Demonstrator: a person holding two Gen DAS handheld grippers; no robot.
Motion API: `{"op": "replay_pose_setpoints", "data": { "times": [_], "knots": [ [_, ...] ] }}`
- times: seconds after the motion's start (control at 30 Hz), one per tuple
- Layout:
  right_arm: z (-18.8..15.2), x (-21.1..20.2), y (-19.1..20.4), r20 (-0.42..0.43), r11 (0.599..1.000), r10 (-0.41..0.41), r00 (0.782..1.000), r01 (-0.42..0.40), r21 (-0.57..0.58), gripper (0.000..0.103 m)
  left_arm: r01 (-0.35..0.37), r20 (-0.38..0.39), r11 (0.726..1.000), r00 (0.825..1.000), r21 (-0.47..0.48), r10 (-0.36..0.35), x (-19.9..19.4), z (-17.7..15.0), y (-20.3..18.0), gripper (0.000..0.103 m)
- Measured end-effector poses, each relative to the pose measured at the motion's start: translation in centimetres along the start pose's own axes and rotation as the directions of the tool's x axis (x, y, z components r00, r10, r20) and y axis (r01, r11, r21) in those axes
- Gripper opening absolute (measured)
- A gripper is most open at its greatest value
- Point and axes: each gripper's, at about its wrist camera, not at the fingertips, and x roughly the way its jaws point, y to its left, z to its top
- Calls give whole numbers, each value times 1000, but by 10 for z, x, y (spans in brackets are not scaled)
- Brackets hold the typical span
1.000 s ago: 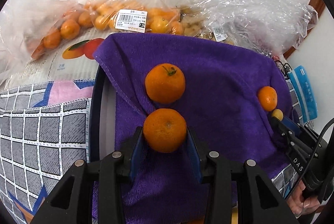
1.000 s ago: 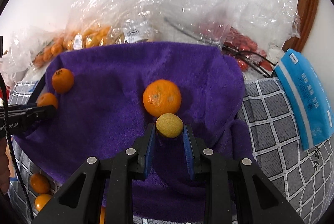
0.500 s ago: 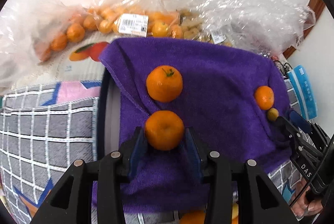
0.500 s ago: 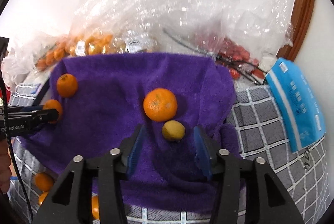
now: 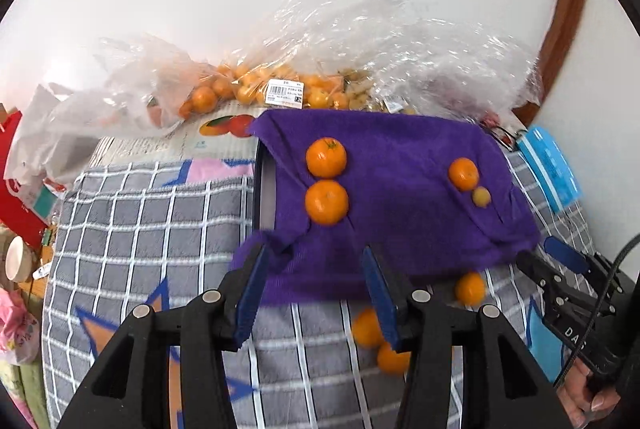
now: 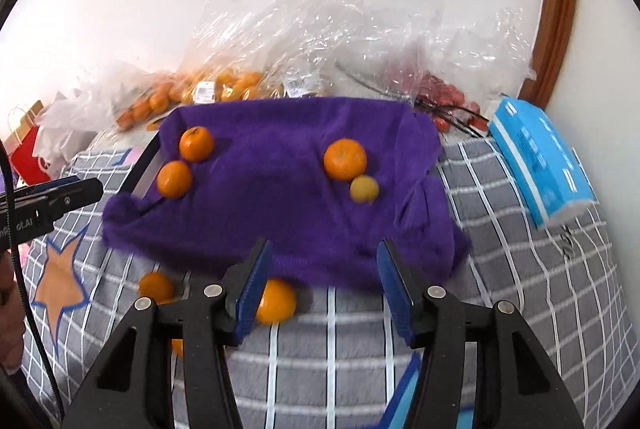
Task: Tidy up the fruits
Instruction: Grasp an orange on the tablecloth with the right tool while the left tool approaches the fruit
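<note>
A purple towel (image 5: 400,189) (image 6: 280,197) lies over a tray. Two tangerines (image 5: 326,157) (image 5: 327,202) sit on its left part; they also show in the right wrist view (image 6: 196,143) (image 6: 174,179). A third tangerine (image 5: 463,174) (image 6: 345,159) and a small yellow fruit (image 5: 481,196) (image 6: 364,189) sit together on its right part. My left gripper (image 5: 314,293) is open and empty, back from the towel's near edge. My right gripper (image 6: 324,277) is open and empty, also behind that edge.
Loose tangerines (image 5: 470,288) (image 6: 275,301) lie on the grey checked blanket (image 5: 140,229) in front of the towel. Clear plastic bags of fruit (image 5: 280,89) are piled against the far wall. A blue tissue pack (image 6: 540,157) lies at the right.
Both grippers opened, let go of their fruit on the towel and pulled back. The left released a tangerine, the right the small yellow fruit.
</note>
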Motion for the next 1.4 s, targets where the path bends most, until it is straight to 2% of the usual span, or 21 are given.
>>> {"op": "replay_pose_setpoints", "data": {
  "times": [0.33,0.53,0.63,0.7,0.83,1.1,1.27,1.33,1.4],
  "knots": [
    [-32,-39,3,40,1000,-8,999,8,7,54,26,13,999,1000,-33,-25,-26,-48,7,47],
    [-43,-33,13,31,1000,-5,1000,6,-20,54,6,-34,997,999,-74,-8,-15,-74,28,47],
    [-43,-19,21,11,999,10,1000,-9,-33,46,-7,-52,995,999,-100,2,-6,-82,42,47],
    [-42,-10,25,5,999,13,1000,-13,-39,42,-21,-64,994,998,-105,14,0,-83,50,47],
    [-37,10,29,-17,999,25,1000,-26,-36,42,-29,-85,993,996,-115,20,12,-81,60,47],
    [-29,46,32,-85,998,43,995,-46,-38,42,59,-77,991,995,-124,-69,24,-72,57,47],
    [-30,63,27,-129,997,71,989,-73,-11,35,103,-85,989,990,-106,-112,32,-66,45,47],
    [-32,63,23,-124,996,91,988,-92,2,35,110,-87,989,989,-94,-119,35,-64,38,47],
    [-33,58,19,-106,997,72,992,-73,-6,35,130,-86,987,987,-90,-138,37,-62,32,47]
  ]
}}
